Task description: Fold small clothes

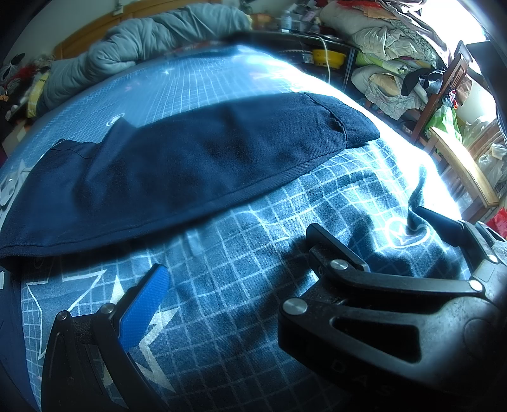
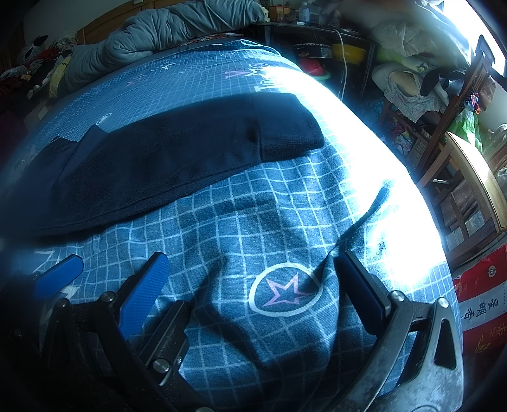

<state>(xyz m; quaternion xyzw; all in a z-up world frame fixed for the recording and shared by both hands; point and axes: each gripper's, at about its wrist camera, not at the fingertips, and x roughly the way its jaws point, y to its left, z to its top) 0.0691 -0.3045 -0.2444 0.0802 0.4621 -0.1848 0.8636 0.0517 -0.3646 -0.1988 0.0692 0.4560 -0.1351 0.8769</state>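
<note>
We see the folded garment [image 1: 190, 158] flat across the bed [image 1: 253, 317], rolled duvet [image 1: 142, 41] behind it, cluttered shelves [image 1: 396, 63] and chair [image 1: 459, 164] off the bed's right, both grippers near-side.

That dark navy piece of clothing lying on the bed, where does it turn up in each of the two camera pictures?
Left wrist view: the navy garment stretches across the middle, from the left edge to right of centre, beyond the open left gripper.
Right wrist view: it lies in the upper left and centre, beyond the open right gripper.
Shared landmark: the grey quilt bundled at the bed's far end.
</note>
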